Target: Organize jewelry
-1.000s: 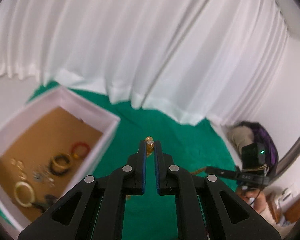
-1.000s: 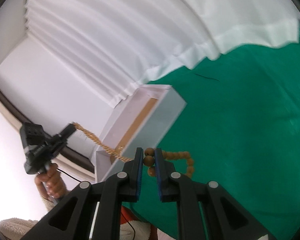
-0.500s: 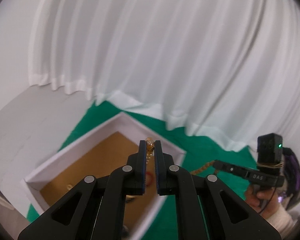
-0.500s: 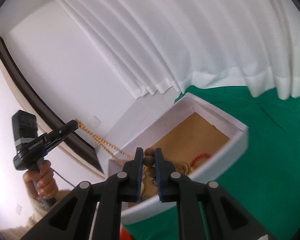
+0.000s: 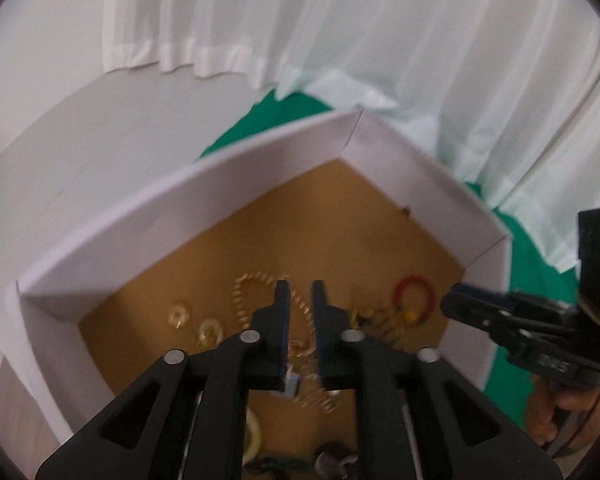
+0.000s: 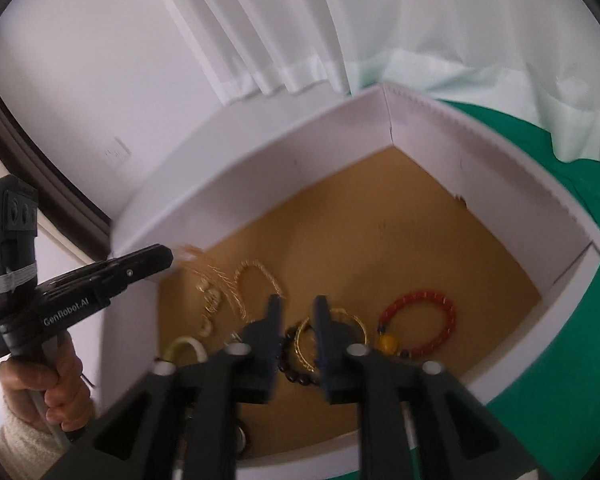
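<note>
Left gripper (image 5: 300,294): jaws parted, nothing held. Right gripper (image 6: 297,309): jaws parted, nothing held. Gold chain (image 5: 256,286): laid in white box (image 5: 220,184), directly beyond left jaws. Red bracelet (image 6: 420,322): right of right jaws.

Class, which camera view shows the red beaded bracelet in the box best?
The right wrist view: the red beaded bracelet lies whole and sharp on the box floor, its yellow bead visible. The left wrist view shows it small, blurred and partly cut off.

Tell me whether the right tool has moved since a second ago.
Yes. The right tool has swung from beside the white box to above its brown floor, and its jaws now stand open, empty.
</note>
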Motion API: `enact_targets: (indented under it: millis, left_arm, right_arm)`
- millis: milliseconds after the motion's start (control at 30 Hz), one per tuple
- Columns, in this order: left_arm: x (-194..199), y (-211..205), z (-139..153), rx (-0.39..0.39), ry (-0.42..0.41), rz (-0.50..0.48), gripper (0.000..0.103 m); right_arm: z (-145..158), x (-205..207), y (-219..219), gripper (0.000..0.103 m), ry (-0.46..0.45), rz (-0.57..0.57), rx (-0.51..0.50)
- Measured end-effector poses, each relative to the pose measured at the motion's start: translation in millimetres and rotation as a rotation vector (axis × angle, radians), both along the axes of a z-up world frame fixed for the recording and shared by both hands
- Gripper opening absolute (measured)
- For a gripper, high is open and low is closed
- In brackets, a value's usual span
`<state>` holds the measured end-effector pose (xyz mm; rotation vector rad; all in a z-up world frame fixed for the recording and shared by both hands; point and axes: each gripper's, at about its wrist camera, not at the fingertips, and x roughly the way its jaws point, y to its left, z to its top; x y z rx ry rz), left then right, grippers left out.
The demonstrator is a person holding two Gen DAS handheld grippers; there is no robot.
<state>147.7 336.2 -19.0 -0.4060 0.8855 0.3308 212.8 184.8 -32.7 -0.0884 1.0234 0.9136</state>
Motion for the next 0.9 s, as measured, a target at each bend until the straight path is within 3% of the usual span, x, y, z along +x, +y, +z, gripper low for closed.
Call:
enact_targets:
  millis: [33,100,133,367,467,600,767,900]
  left_arm:
    - [-5,-2,0,0.012,0.007,0.005,0.051]
    - [-19,-10,5,0.079,0.009,0.026,0.081]
    - [-27,-16,10,0.126,0.002,0.035,0.087]
    - [-62,-56,41,0.402,-0.015,0.100,0.102]
    - [-73,-68,51,0.450,-0.047,0.130,0.102]
    - [-88,-80,55,0.436,-0.067,0.173,0.102]
    - [-98,-74,48,0.320,-0.080,0.229,0.102]
    - [-101,-72,44,0.368,-0.046,0.250,0.102]
  right_arm:
    - [-1,-4,-1,0.063,-0.011,-0.001,-0.006]
    - [1,-9,-5,0.077,-0.043,-0.004,-0.012]
    - [3,-16,-7,0.077,-0.074,-0.001,-0.029]
    - [21,-47,-16,0.083,-0.269,0.002,-0.135]
    - [29,-58,-20,0.083,-0.327,-0.011,-0.158]
    - [40,-66,-34,0.083,-0.370,-0.055,-0.162]
    - [49,-76,-43,0.083,-0.431,-0.107,-0.204]
    - [49,-82,-38,0.083,-0.412,-0.103,-0.220]
